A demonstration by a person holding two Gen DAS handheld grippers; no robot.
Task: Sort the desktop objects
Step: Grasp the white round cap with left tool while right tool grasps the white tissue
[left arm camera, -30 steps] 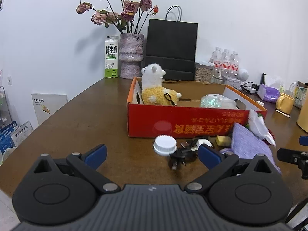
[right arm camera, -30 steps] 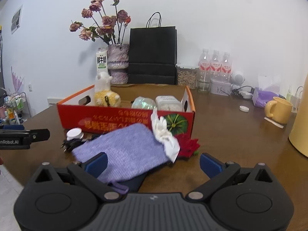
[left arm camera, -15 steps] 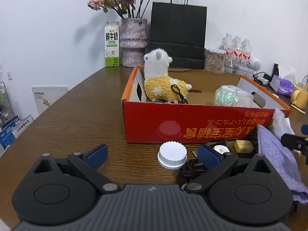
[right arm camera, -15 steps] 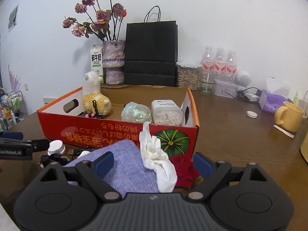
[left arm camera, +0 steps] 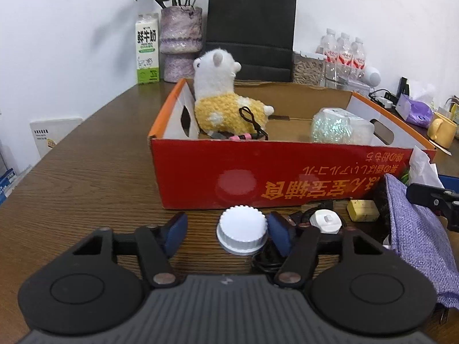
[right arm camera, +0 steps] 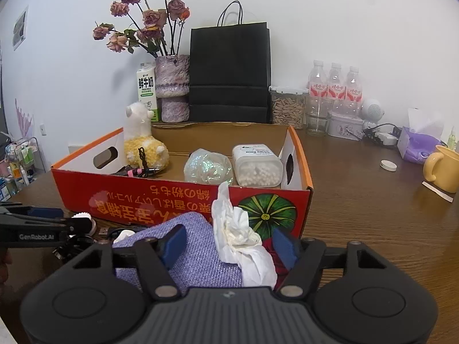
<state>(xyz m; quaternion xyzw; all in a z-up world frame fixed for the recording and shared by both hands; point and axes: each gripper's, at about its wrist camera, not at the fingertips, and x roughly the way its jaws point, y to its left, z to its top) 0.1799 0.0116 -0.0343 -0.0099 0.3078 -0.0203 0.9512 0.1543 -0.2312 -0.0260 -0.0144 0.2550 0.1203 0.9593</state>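
The left tool (left arm camera: 226,230) has just been closing its jaws around one white cap (left arm camera: 242,229). The right pad touches the cap's side at 3 o'clock; the left pad stands clear at 9 o'clock, so the cap is not yet gripped. The cap sits on the tabletop (left arm camera: 86,177), just before the box (left arm camera: 287,177). At 3 o'clock from it lie one white plug (left arm camera: 325,220) on a black cord, one yellow block (left arm camera: 363,210) and one purple cloth (left arm camera: 416,238).

The right tool (right arm camera: 226,243) has also been closing, with the cloth (right arm camera: 198,255) and one crumpled tissue (right arm camera: 241,238) between its pads; whether they press yet cannot be told. One red item (right arm camera: 275,258) lies by the right pad.

In the box: one plush alpaca (left arm camera: 226,103) at 10 o'clock, one iridescent ball (right arm camera: 208,166), one swab jar (right arm camera: 256,164).

Beyond stand one milk carton (left arm camera: 147,53), one vase (left arm camera: 180,46), one black bag (left arm camera: 252,28), three bottles (right arm camera: 334,86), and one mug (right arm camera: 441,169) at 3 o'clock.

Compared with a second ago, both tools are nearer the box and the cap has come between the left pads.
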